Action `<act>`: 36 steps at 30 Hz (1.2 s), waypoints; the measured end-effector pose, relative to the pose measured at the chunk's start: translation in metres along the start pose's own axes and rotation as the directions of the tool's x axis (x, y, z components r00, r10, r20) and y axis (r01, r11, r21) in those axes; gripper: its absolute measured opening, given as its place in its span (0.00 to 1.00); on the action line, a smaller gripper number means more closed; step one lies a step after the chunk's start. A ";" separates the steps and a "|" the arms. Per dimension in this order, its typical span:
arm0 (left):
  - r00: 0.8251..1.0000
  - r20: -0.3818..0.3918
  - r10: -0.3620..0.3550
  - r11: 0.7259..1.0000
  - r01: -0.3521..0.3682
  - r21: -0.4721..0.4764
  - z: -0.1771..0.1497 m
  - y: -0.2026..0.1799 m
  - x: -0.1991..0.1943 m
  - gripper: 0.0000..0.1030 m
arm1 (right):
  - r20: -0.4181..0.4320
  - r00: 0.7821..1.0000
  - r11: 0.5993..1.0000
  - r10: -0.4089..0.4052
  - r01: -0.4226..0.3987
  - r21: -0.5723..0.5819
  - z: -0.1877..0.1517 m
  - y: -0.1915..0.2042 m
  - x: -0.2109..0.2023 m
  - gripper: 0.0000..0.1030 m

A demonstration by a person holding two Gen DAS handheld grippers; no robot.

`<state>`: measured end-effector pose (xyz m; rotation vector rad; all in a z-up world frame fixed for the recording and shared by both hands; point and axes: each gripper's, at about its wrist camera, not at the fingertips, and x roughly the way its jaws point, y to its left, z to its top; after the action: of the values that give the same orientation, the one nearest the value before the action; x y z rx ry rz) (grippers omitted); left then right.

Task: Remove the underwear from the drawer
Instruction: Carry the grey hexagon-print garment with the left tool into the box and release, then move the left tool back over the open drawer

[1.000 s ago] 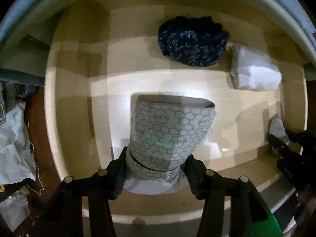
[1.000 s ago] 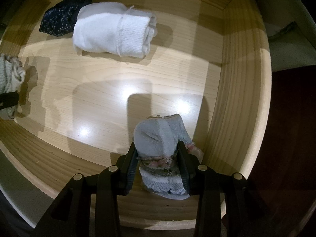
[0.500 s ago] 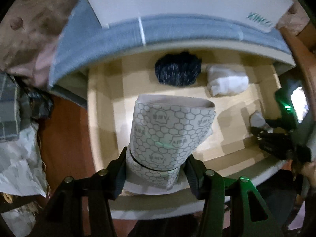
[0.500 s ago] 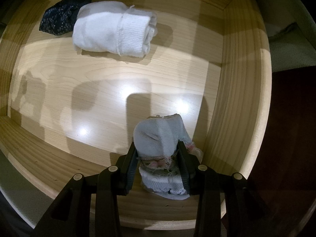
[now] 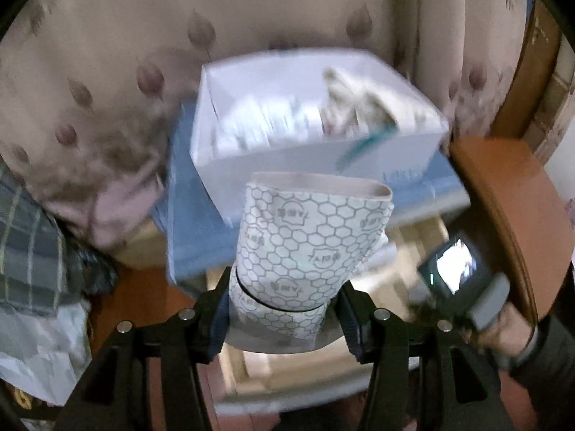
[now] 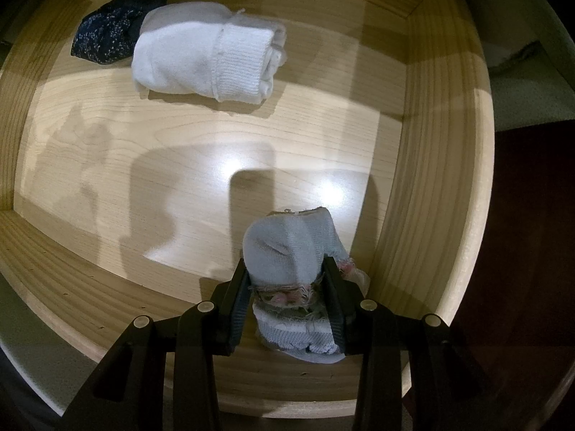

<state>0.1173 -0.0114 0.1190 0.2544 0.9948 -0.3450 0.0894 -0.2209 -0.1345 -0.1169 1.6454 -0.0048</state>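
Your left gripper (image 5: 284, 309) had its jaws pinched on the rolled honeycomb-print underwear (image 5: 309, 251), low centre of the left wrist frame. A second earlier that roll sat low inside the wooden drawer; half a second earlier it was above the drawer front. In the current frame you had lifted it clear, and the view swung up: a white box (image 5: 316, 165) stuffed with pale cloth filled the upper middle, blurred, resting on a blue-grey top (image 5: 194, 222), with a leaf-patterned curtain (image 5: 107, 54) behind. Only a smeared strip of drawer showed at lower centre. Your right hand (image 5: 503, 327) and its tool sat at the lower right edge.

Your right gripper (image 6: 287, 287) had not shifted across the three moments. Its jaws were clamped on a grey sock bundle with a frayed pink edge (image 6: 291, 251), low centre-right, inside the drawer (image 6: 431, 179) close to the right wall. The white rolled garment (image 6: 208, 61) and the dark speckled bundle (image 6: 107, 36) lay touching at upper left, unchanged. The pale roll once visible at the left edge of that view was gone.
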 end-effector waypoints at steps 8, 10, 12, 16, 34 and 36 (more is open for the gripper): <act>0.994 0.105 0.036 0.999 -0.032 -0.034 0.066 0.013 -0.016 0.51 | -0.002 1.000 1.000 -0.004 0.004 -0.001 0.000 0.000 0.001 0.35; 0.993 0.108 0.039 0.998 -0.033 -0.050 0.080 0.016 -0.009 0.51 | -0.003 1.000 1.000 -0.005 0.005 0.000 0.000 0.000 0.001 0.35; 0.994 0.097 0.041 0.998 -0.035 -0.055 0.093 0.017 0.000 0.51 | -0.003 1.000 1.000 -0.005 0.005 0.000 0.000 0.000 0.001 0.35; 0.996 0.067 0.058 0.996 -0.053 -0.069 0.112 0.018 0.026 0.51 | -0.003 1.000 1.000 -0.005 0.005 0.001 0.000 0.000 0.001 0.35; 0.987 -0.088 0.132 0.989 -0.138 -0.060 0.129 0.023 0.121 0.58 | -0.004 1.000 1.000 -0.007 0.007 0.000 0.001 0.001 0.000 0.35; 0.984 -0.098 0.147 0.987 -0.153 -0.056 0.128 0.024 0.123 0.59 | -0.004 1.000 1.000 -0.007 0.007 0.000 0.001 0.001 0.000 0.35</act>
<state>0.2868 -0.0561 0.0825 0.2879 1.0701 -0.1649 0.0907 -0.2201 -0.1351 -0.1228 1.6492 -0.0104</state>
